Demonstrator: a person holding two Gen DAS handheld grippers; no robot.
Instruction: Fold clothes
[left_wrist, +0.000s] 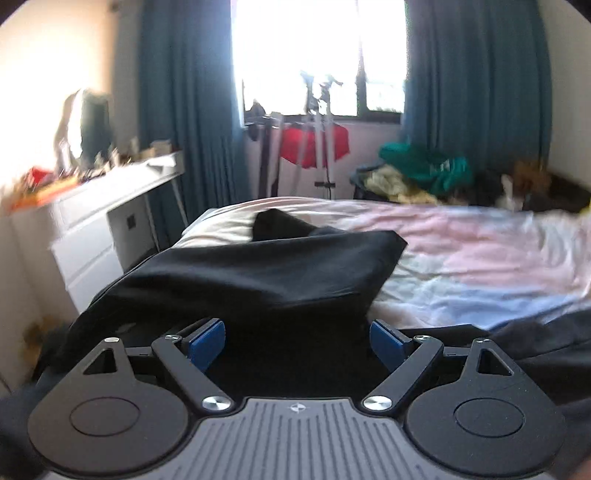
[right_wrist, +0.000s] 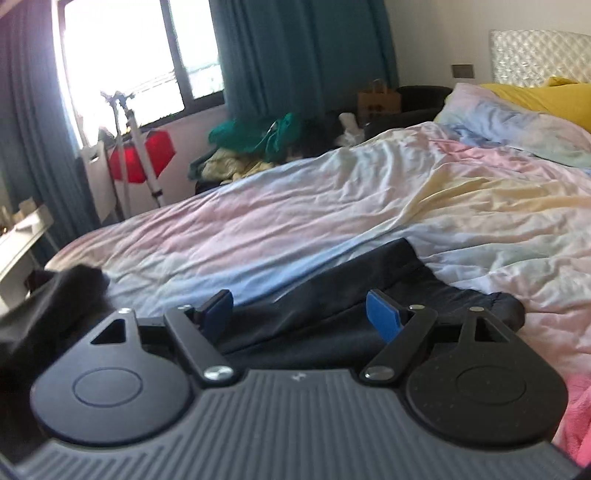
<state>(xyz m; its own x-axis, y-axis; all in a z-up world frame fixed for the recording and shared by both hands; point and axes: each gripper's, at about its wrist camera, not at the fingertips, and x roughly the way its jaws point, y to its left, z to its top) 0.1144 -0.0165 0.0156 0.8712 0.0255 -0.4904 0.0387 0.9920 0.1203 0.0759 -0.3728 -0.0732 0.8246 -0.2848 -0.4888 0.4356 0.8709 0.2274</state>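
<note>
A black garment (left_wrist: 258, 273) lies in a loose heap on the near left part of the bed, one corner raised. My left gripper (left_wrist: 297, 341) hangs just above its near edge. The blue pads (left_wrist: 207, 343) stand wide apart and dark cloth shows between them without touching either, so it is open. In the right wrist view the black garment (right_wrist: 332, 295) stretches across the duvet, with a bunched part (right_wrist: 55, 295) at the left. My right gripper (right_wrist: 299, 314) is open over it, and its pads (right_wrist: 382, 319) do not touch the cloth.
The pastel duvet (right_wrist: 332, 206) covers the bed, with a yellow pillow (right_wrist: 546, 99) at the head. Pink cloth (right_wrist: 580, 413) lies at the near right. A white dresser (left_wrist: 92, 229) stands left of the bed. A drying rack with a red garment (left_wrist: 314, 144) and a clothes pile (left_wrist: 424, 166) are beyond.
</note>
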